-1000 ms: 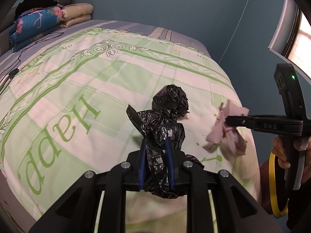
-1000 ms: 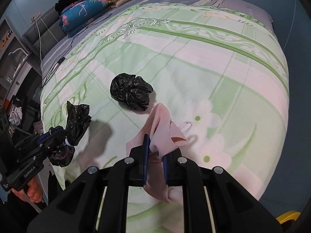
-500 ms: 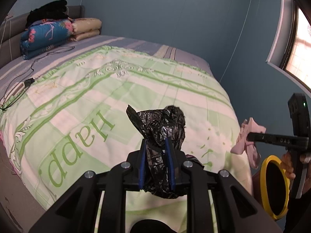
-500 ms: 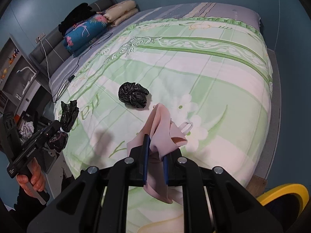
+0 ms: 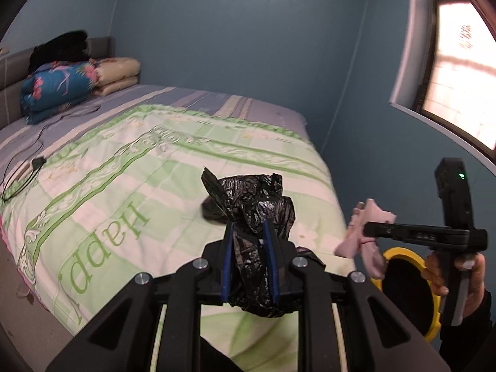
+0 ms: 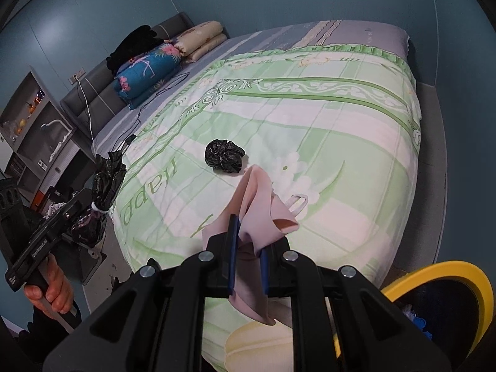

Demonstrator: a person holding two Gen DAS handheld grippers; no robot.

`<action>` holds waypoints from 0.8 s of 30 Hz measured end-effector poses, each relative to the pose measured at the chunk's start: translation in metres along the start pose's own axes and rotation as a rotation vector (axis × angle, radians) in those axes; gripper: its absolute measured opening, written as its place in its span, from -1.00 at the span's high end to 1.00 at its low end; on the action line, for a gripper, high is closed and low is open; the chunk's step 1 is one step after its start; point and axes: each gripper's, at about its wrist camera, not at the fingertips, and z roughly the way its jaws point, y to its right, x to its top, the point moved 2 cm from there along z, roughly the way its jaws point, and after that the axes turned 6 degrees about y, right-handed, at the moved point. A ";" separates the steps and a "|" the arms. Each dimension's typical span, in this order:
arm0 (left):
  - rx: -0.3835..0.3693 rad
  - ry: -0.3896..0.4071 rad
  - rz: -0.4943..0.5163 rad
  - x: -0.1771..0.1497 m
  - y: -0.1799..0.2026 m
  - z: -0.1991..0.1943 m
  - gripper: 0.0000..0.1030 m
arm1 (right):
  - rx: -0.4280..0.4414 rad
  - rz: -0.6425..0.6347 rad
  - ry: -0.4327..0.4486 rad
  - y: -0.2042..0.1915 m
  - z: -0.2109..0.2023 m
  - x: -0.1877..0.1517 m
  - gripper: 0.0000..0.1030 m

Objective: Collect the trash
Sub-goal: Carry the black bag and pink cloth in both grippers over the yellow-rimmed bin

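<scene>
Left wrist view — left gripper [image 5: 249,238] clamping black bag [image 5: 257,204]

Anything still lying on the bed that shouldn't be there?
Yes: one crumpled black bag sits loose on the green bedspread, uncollected. The left gripper holds another black bag, the right gripper a pink cloth.
</scene>
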 end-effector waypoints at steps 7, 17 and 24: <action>-0.081 0.040 0.071 0.001 0.046 -0.028 0.66 | -0.003 0.025 0.051 0.010 -0.032 -0.007 0.78; -0.177 0.097 0.142 0.006 0.092 -0.062 0.66 | -0.012 0.040 0.134 0.019 -0.074 -0.015 0.78; -0.231 0.126 0.178 0.008 0.118 -0.077 0.66 | -0.028 0.075 0.173 0.035 -0.093 -0.020 0.78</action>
